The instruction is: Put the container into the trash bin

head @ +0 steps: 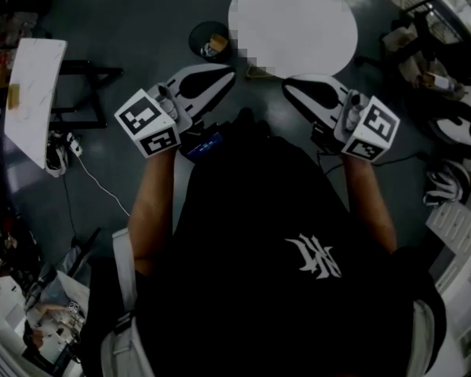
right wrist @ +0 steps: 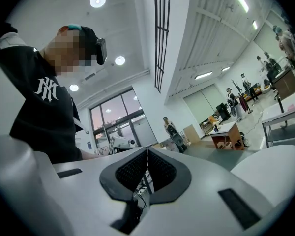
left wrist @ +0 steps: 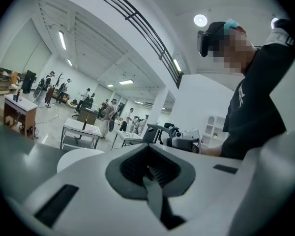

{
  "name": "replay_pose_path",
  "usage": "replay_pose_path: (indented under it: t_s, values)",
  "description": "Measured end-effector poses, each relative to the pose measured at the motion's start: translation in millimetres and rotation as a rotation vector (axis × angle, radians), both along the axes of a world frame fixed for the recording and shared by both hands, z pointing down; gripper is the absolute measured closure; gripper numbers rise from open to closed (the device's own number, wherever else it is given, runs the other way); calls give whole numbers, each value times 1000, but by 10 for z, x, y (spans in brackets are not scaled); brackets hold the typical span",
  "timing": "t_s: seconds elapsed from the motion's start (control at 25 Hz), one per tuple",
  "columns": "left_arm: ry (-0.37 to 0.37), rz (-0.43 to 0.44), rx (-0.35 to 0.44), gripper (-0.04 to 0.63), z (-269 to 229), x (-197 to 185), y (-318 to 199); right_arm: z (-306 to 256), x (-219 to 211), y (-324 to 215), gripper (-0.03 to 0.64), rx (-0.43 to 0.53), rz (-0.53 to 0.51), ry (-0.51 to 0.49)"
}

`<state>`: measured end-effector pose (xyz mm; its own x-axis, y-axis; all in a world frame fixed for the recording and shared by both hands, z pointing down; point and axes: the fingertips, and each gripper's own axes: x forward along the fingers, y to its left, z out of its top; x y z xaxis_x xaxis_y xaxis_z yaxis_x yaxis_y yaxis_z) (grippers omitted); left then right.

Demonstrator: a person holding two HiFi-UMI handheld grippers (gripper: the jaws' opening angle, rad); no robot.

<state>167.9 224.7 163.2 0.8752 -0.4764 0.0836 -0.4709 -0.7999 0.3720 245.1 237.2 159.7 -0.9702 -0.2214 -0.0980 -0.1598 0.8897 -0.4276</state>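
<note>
In the head view a small dark round trash bin (head: 208, 39) stands on the floor beside a round white table (head: 298, 30); something pale lies inside the bin. I cannot tell whether it is the container. My left gripper (head: 226, 75) and right gripper (head: 289, 86) are held level in front of the person's black shirt, tips toward the table. Both are shut with nothing between the jaws. The left gripper view shows its shut jaws (left wrist: 148, 167) facing the right gripper (left wrist: 182, 140). The right gripper view shows its shut jaws (right wrist: 147, 163) facing the left gripper (right wrist: 117, 142).
A white board on a dark stand (head: 31, 93) is at the left, with cables and clutter along both floor edges. Desks (left wrist: 81, 132) and several people stand far off in the hall. A wooden desk (right wrist: 228, 134) shows in the right gripper view.
</note>
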Motion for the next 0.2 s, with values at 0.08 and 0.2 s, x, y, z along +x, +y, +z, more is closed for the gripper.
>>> replay_pose_path:
  t_s: [0.08,0.2]
  values:
    - [2,-2,-4,594,22,-1,31,2,-16,19,581,3,-6,6]
    - [9,-6,-11,594,37,8,41,-5,-26,22,581,7,-15,10]
